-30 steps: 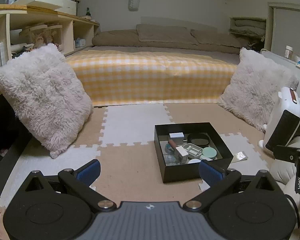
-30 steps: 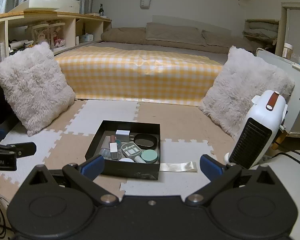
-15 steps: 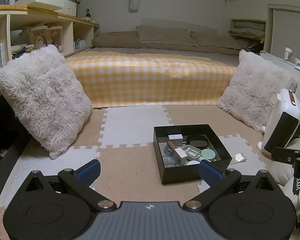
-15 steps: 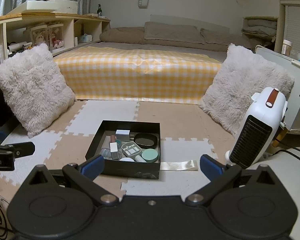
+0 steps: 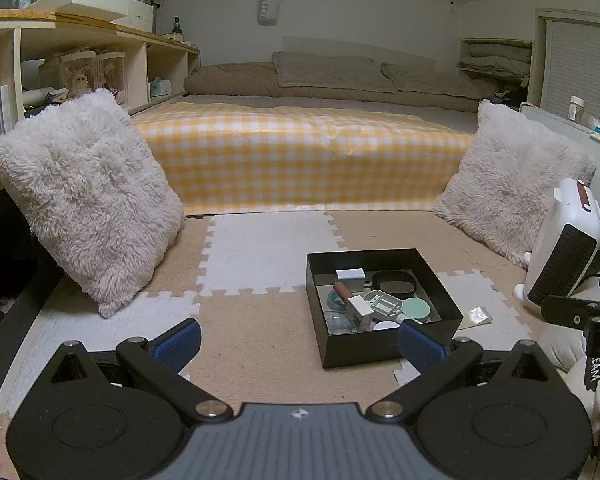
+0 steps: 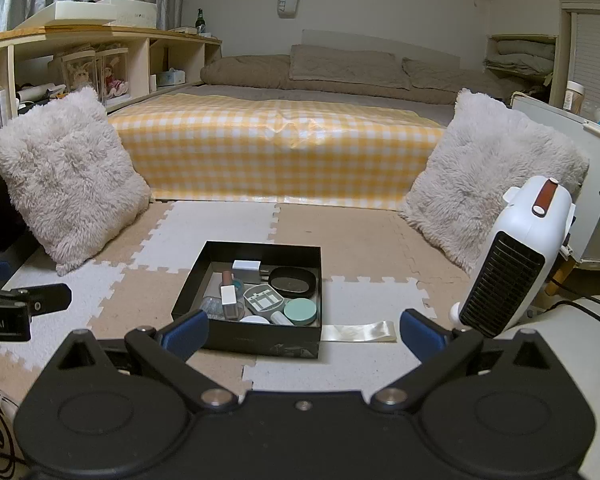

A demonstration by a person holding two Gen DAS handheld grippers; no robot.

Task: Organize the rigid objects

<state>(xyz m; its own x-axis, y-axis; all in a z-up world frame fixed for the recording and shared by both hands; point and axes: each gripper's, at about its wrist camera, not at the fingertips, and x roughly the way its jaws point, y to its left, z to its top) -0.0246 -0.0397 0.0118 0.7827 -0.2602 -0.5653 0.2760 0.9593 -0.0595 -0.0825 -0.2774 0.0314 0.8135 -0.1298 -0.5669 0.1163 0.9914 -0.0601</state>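
Observation:
A black open box (image 5: 356,350) sits on the foam floor mat; it also shows in the right wrist view (image 6: 260,344). Inside lie several small items: a white charger (image 6: 247,267), a black oval case (image 6: 292,281), a mint round lid (image 6: 300,310), a grey plastic tray (image 6: 262,298) and a lipstick tube (image 6: 228,290). My left gripper (image 5: 298,344) is open and empty, held near the floor, left of and in front of the box. My right gripper (image 6: 302,330) is open and empty, just in front of the box.
A shiny strip (image 6: 360,331) lies on the mat right of the box. A white heater (image 6: 512,260) stands at right. Fluffy cushions (image 6: 66,176) (image 6: 496,176) flank the mat. A yellow checked mattress (image 6: 276,156) lies behind, shelves (image 6: 80,64) at left.
Both grippers have shifted very slightly; the view of the box has barely moved. Both stay open and empty.

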